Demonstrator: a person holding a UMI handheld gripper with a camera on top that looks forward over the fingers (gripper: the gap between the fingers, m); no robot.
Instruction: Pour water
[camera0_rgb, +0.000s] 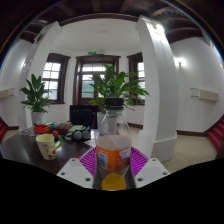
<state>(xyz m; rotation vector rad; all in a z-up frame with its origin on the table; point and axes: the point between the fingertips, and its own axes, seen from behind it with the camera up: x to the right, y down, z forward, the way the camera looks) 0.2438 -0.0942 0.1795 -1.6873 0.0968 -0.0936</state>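
Note:
A clear plastic bottle (113, 145) with a dark cap and an orange label stands upright between my fingers, with orange liquid in its base. My gripper (113, 165) is shut on the bottle, and both magenta pads (89, 160) press its sides. The bottle looks lifted above the dark table (20, 150). On that table, to the left beyond the fingers, stands a yellow-green cup (46, 146).
Small items, red and green among them, lie near a dark object (77, 131) on the table behind the cup. Potted plants stand by the windows (35, 95). A white pillar (157, 85) rises to the right, with open floor beyond it.

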